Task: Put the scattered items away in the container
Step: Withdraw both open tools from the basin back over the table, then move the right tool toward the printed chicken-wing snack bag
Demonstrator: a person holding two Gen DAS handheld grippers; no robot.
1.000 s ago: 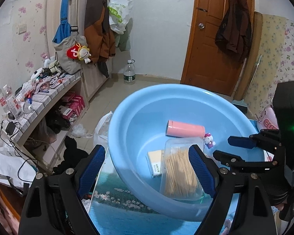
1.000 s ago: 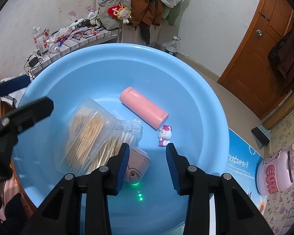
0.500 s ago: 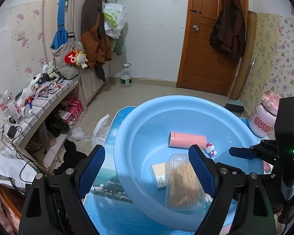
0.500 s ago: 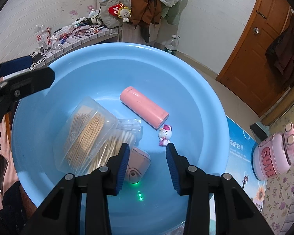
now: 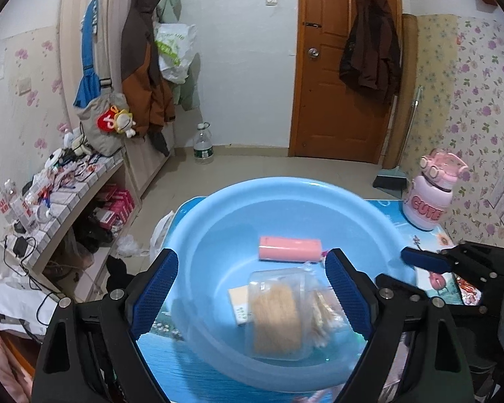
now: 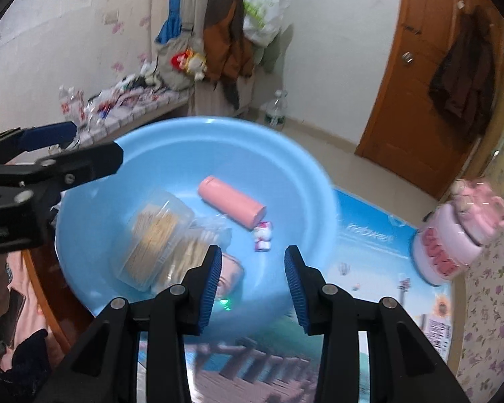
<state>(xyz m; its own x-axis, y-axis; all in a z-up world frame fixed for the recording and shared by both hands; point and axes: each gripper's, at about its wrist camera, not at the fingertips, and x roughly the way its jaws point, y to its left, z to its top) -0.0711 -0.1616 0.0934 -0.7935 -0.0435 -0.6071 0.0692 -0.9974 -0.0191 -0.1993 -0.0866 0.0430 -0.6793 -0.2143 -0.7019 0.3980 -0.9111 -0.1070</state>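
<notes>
A light blue basin (image 5: 285, 189) (image 6: 184, 127) stands on the table. In it lie a pink cylinder (image 5: 289, 249) (image 6: 232, 206), a clear box of toothpicks (image 5: 277, 315) (image 6: 154, 238), a bag of cotton swabs (image 6: 203, 236), a small cat figurine (image 6: 263, 235), a small card box (image 5: 240, 305) and a pinkish round item (image 6: 233, 273). My left gripper (image 5: 252, 262) (image 6: 84, 147) hangs over the basin's near left side; its jaws are opening, with nothing between them. My right gripper (image 6: 253, 255) (image 5: 403, 272) is open and empty above the basin's near right rim.
A pink "CUTE" bottle (image 5: 430, 198) (image 6: 453, 245) stands on the printed blue table cover (image 6: 369, 245) right of the basin. A cluttered shelf (image 5: 60, 181) runs along the left wall. A water bottle (image 5: 203, 146) stands on the floor before the door (image 5: 336, 67).
Both grippers have drawn back and up from the basin, which now looks smaller and farther. The pink bottle has come into both views. The items in the basin lie as before.
</notes>
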